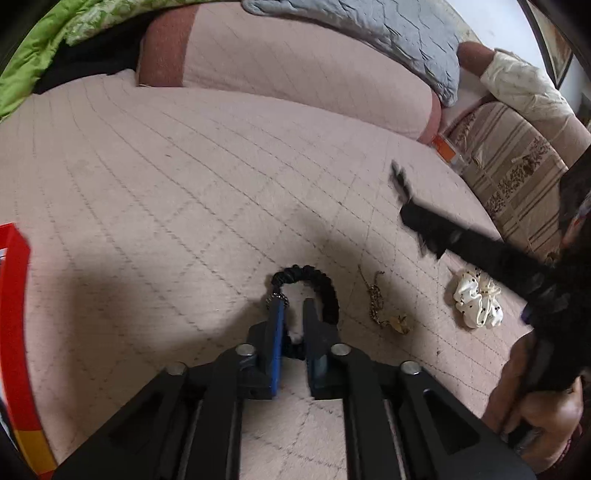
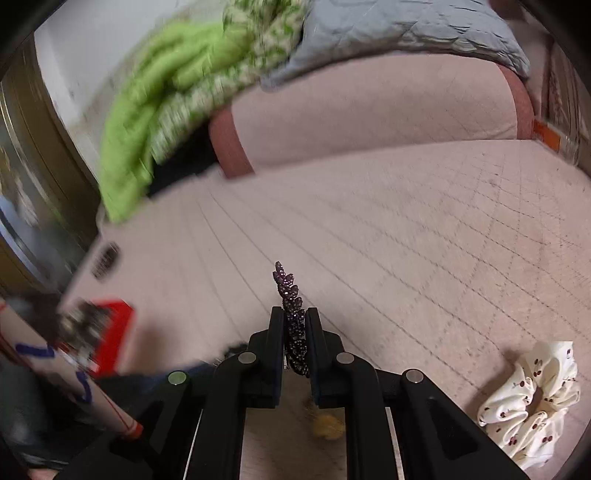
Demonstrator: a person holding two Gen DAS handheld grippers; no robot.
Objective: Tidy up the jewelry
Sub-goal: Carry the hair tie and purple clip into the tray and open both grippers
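Note:
My left gripper [image 1: 294,308] is low over the pink quilted bed, its jaws closed around a black braided bracelet [image 1: 314,280] that loops out ahead of the fingertips. A gold chain [image 1: 376,295] lies just right of it, and a white cherry-print scrunchie [image 1: 478,301] farther right. My right gripper [image 2: 294,314] is shut on a purple rhinestone hair clip [image 2: 290,295] that sticks up between the fingers, held above the bed. The right gripper also shows in the left wrist view [image 1: 400,181], blurred, with the clip at its tip. The scrunchie [image 2: 532,398] lies at the lower right of the right wrist view.
A red box [image 1: 14,332] stands at the left edge and shows blurred in the right wrist view [image 2: 110,332]. A long pink bolster [image 1: 295,74], a grey quilt [image 1: 369,26] and a green blanket [image 2: 155,92] lie at the back. A striped pillow [image 1: 509,173] is at the right.

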